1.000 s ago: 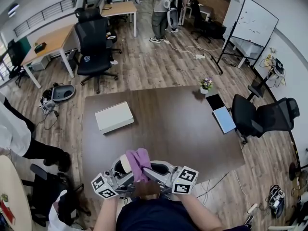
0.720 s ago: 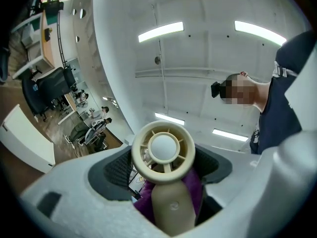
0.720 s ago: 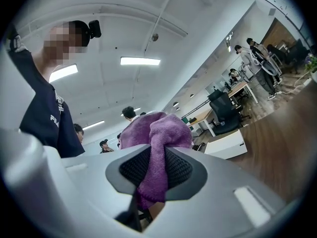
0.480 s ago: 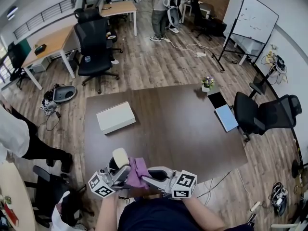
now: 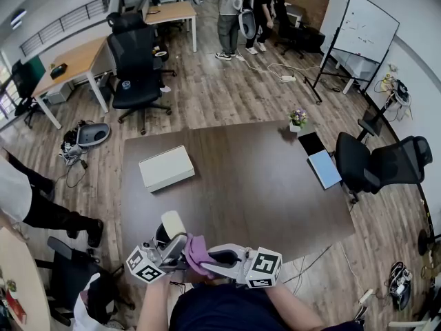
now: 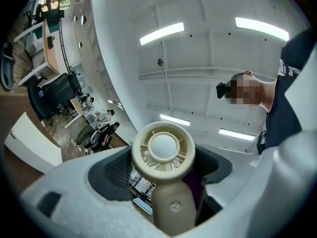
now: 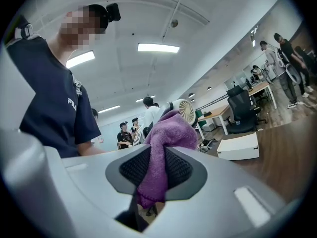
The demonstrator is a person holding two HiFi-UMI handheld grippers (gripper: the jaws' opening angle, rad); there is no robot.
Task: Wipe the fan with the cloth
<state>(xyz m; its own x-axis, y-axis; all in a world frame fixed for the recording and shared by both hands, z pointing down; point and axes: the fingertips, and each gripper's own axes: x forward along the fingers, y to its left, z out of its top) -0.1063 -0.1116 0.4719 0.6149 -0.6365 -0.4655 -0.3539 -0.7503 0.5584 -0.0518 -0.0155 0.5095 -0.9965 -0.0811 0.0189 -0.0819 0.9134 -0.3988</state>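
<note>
Left gripper [image 6: 166, 182] is clamped on the cream fan [image 6: 163, 150], its head tilted up, over the near edge of the brown table [image 5: 262, 178]. Right gripper [image 7: 156, 167] pinches the purple cloth [image 7: 171, 130], which looks pressed against the fan's side, though it's hard to say for sure.

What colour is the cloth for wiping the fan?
Purple. The cloth shows best in the right gripper view.
</note>
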